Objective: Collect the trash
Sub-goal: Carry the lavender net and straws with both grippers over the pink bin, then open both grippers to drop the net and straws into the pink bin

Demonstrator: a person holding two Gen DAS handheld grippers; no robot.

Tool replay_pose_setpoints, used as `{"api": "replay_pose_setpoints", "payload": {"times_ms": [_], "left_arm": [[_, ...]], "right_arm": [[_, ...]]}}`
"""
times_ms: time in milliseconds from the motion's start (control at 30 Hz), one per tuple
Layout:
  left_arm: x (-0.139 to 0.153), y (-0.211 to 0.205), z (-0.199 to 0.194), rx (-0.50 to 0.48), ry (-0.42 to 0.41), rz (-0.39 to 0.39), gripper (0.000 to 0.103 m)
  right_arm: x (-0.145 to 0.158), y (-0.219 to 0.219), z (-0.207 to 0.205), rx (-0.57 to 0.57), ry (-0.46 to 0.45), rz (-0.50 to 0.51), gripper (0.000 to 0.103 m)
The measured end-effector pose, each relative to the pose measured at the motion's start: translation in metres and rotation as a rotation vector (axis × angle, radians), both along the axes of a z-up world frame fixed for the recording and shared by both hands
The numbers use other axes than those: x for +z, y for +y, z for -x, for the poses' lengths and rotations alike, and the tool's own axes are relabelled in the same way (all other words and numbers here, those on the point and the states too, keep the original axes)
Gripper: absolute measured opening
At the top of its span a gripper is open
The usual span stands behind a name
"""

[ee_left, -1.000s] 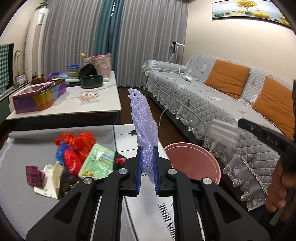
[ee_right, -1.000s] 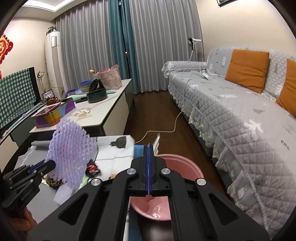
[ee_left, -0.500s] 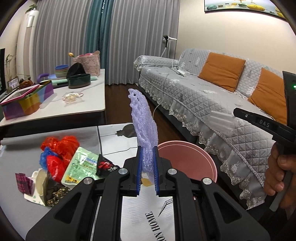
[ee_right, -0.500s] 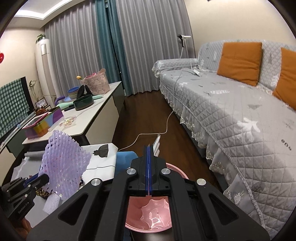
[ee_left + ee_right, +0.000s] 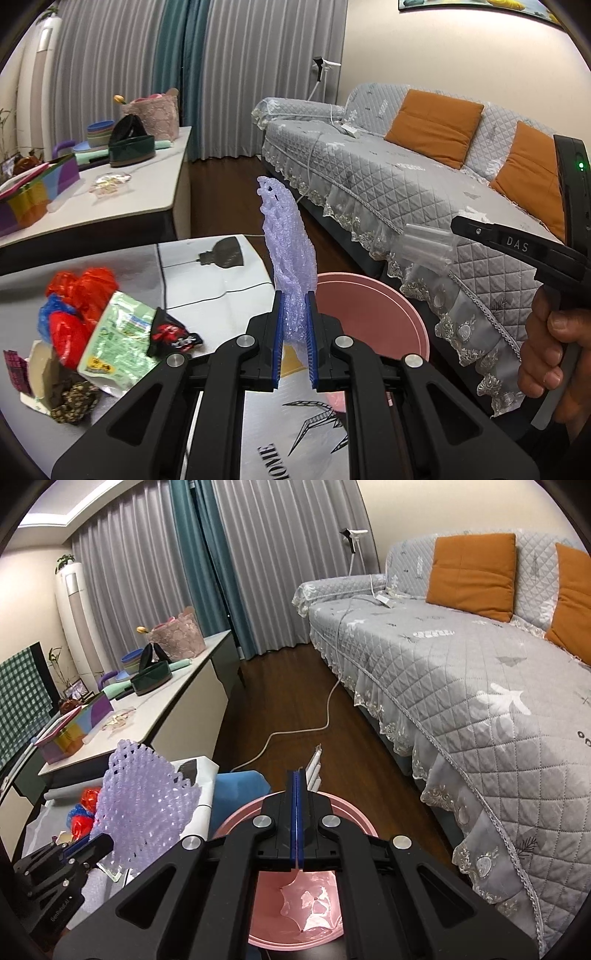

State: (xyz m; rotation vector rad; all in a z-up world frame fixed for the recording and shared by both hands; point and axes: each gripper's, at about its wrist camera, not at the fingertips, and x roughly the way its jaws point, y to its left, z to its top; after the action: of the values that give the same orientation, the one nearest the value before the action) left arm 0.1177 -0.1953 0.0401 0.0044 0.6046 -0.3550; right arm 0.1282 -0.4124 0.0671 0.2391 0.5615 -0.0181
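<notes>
**Foam net held upright beside the bin, clear film over it**

While the left gripper (image 5: pixel 294 325) stands above the near end of the table (image 5: pixel 207 273), we find its blue pads closed narrowly on the lower end of a lilac foam fruit net (image 5: pixel 287 240). The net rises upright from between the pads and leans slightly away. In the right wrist view the same net (image 5: pixel 144 812) shows as a broad mesh sheet, just left of the pink bin (image 5: pixel 295 915) and higher than its rim.

We record the right gripper (image 5: pixel 297 816) with its pads pressed together, directly above the bin's opening. From the left wrist view, a crumpled piece of clear plastic film (image 5: pixel 428 245) hangs at the tip of that gripper (image 5: pixel 456 225), over the gap between bin and sofa (image 5: pixel 424 177). The right wrist view does not show the film itself.

The pink bin (image 5: pixel 369 314) stands on the floor, just beside the table's corner. Clear wrapping already lies in its bottom.

On the table, left of the left gripper, we note a loose heap: red and blue plastic bags (image 5: pixel 74 299), a green pouch (image 5: pixel 118 343) and a small dark wrapper (image 5: pixel 171 332), all well apart from the pads.
</notes>
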Motion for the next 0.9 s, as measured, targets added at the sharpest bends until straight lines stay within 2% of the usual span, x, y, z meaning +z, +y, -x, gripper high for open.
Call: {"api": "replay_pose_setpoints", "payload": {"times_ms": [633,700,733,800,833,867,900], "left_arm": [[-0.035,-0.04,-0.035,-0.068,0.058,-0.045,0.011],[-0.038,-0.043,-0.039,-0.076,0.074,-0.05,0.013],[-0.04,-0.043,-0.042,-0.07,0.079,-0.054,0.022],[-0.041,-0.039,-0.044,-0.054,0.085,-0.04,0.039],[-0.042,-0.038,-0.045,-0.051,0.089,-0.034,0.04],[-0.042,-0.036,-0.046,-0.046,0.09,-0.036,0.04],[-0.042,-0.035,-0.045,-0.044,0.089,-0.039,0.04]], "right_arm": [[-0.024,0.002,-0.019,0.018,0.066,0.019,0.001],[-0.027,0.003,-0.021,0.007,0.082,0.03,0.004],[-0.029,0.002,-0.023,0.001,0.091,0.034,0.006],[-0.032,-0.001,-0.025,0.0,0.11,0.02,0.016],[-0.034,-0.002,-0.026,-0.009,0.118,0.015,0.03],[-0.035,-0.003,-0.027,-0.015,0.121,0.016,0.039],[-0.035,-0.003,-0.026,-0.019,0.121,0.016,0.039]]}}
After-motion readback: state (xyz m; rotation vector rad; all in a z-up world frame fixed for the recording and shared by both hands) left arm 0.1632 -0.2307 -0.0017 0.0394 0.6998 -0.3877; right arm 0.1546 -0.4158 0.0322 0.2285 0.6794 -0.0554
